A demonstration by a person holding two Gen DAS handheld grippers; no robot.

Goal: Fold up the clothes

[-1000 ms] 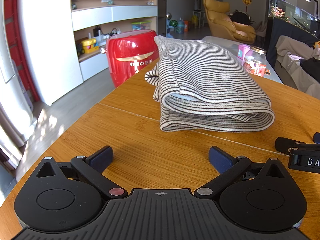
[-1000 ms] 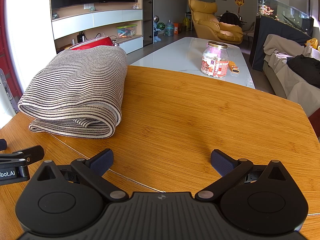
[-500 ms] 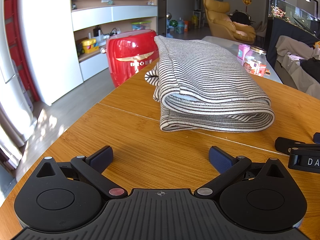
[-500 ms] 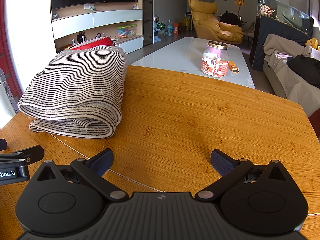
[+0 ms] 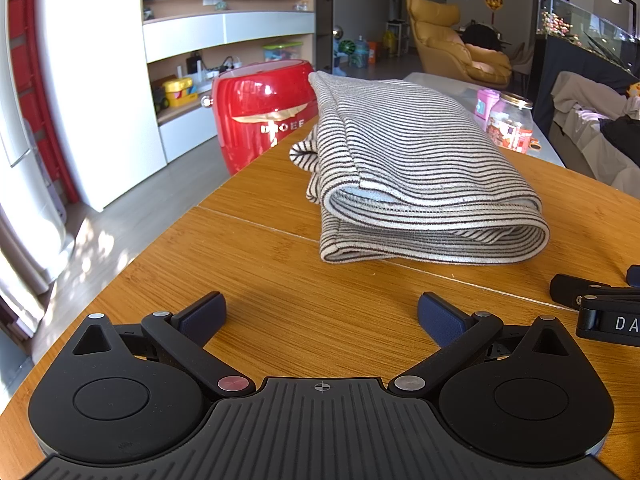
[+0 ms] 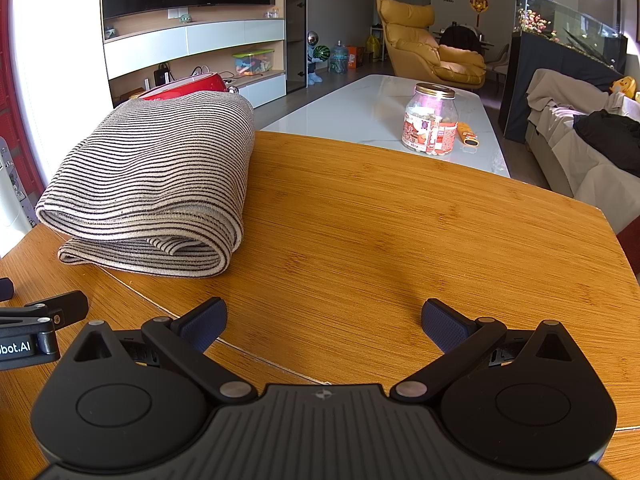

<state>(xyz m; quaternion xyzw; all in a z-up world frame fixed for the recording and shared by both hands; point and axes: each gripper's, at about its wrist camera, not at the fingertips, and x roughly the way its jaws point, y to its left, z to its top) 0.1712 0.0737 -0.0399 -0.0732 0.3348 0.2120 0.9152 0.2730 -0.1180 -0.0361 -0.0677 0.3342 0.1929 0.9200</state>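
Observation:
A striped grey-and-black garment (image 5: 416,172) lies folded in a thick stack on the wooden table (image 5: 280,292); the right wrist view shows the same garment (image 6: 160,184) at the table's left side. My left gripper (image 5: 322,314) stands open low over the table, short of the garment's near folded edge, with nothing between its fingers. My right gripper (image 6: 324,320) is open too, over bare wood to the right of the garment. Each gripper's tip shows at the edge of the other's view.
A red appliance (image 5: 260,112) stands just past the table's far left edge. Beyond the wooden table is a white coffee table (image 6: 384,116) with a glass jar (image 6: 430,124). A sofa (image 6: 580,152) runs along the right, a yellow armchair (image 6: 432,56) behind.

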